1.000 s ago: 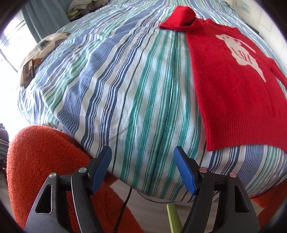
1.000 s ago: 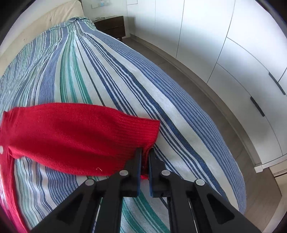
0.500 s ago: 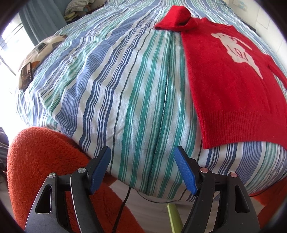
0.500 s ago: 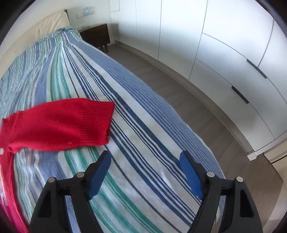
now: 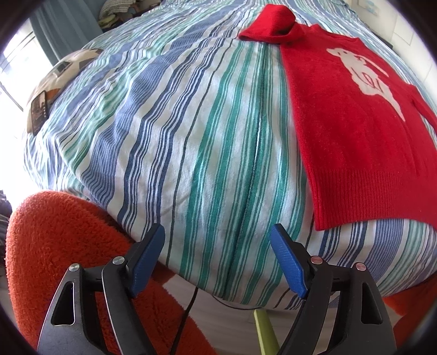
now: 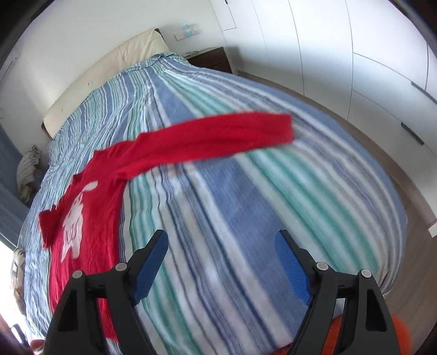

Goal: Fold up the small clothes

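A red sweater [image 5: 355, 131] with a white animal motif lies flat, front up, on the striped bed cover [image 5: 191, 136]. In the left wrist view it is to the right of my left gripper [image 5: 217, 228], which hangs over the bed's near edge with its jaws opening and nothing between them. One sleeve [image 5: 270, 24] is bunched at the far side. In the right wrist view the sweater [image 6: 87, 224] lies at the left, and its other sleeve [image 6: 218, 136] stretches out to the right. My right gripper [image 6: 221, 234] is open and empty, well back from that sleeve's cuff.
An orange fluffy seat [image 5: 68, 245] sits below the bed edge at the left. A black cable [image 5: 188, 308] runs under the cover. A patterned pillow [image 5: 62, 71] lies at the far left. A cream headboard [image 6: 109, 71], dark nightstand [image 6: 210, 58] and white wardrobe doors [image 6: 355, 68] stand beyond the bed.
My right gripper let go of the sleeve cuff, opened wide and drew back; the sleeve now lies stretched on the bed. My left gripper stayed put with its jaws slightly wider.
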